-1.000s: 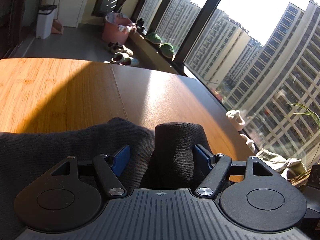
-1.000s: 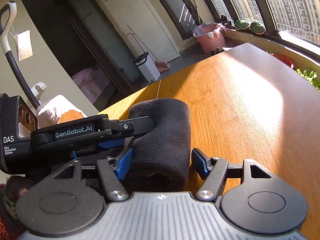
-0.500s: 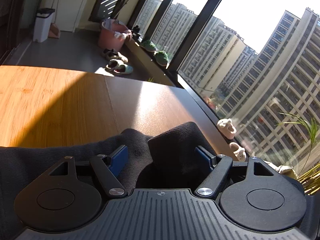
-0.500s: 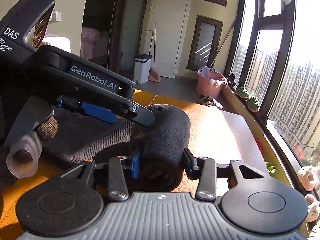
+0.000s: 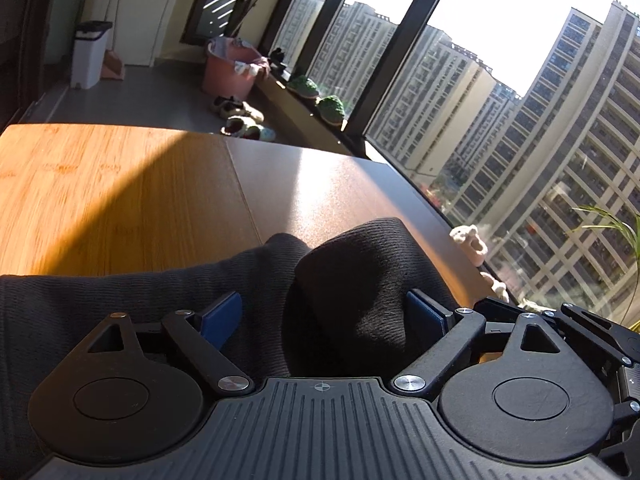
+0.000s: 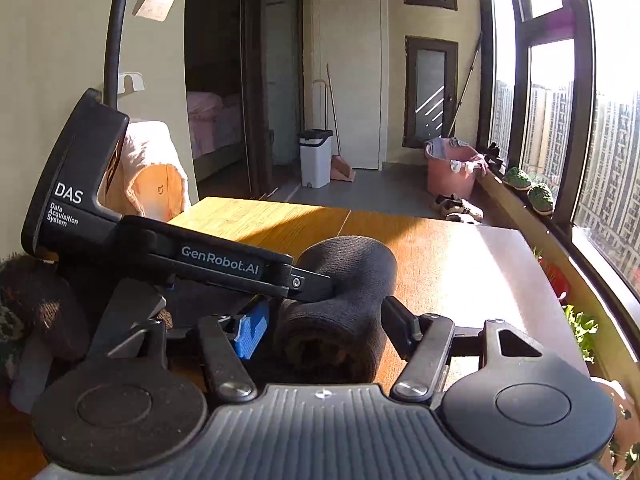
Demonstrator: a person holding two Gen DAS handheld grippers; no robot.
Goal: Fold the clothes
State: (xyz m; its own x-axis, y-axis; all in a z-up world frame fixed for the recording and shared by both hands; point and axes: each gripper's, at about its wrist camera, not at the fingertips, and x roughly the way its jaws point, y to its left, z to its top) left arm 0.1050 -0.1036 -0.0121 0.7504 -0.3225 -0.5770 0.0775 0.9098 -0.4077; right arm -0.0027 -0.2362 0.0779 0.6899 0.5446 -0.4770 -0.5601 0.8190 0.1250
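A dark grey knit garment (image 5: 352, 280) lies on the wooden table (image 5: 120, 200), its edge rolled into a thick fold. My left gripper (image 5: 323, 314) is open, its blue pads (image 5: 222, 316) wide apart with the fold standing between them. In the right wrist view the same roll (image 6: 348, 276) rests on the table (image 6: 460, 264) between the fingers of my right gripper (image 6: 326, 324), which is open and loosely flanks it. The left gripper's body (image 6: 220, 262) crosses just above the roll from the left. Part of the garment is hidden under both tools.
The table's right edge (image 6: 552, 280) runs close to the window sill and plants. Beyond the far edge stand a white bin (image 6: 316, 156) and a pink basket (image 6: 452, 176). A cloth-covered chair back (image 6: 148, 172) rises at the left.
Both grippers' fingers have spread wider around the roll than half a second ago. The right wrist view has swung level toward the door, and the left gripper has tilted slightly.
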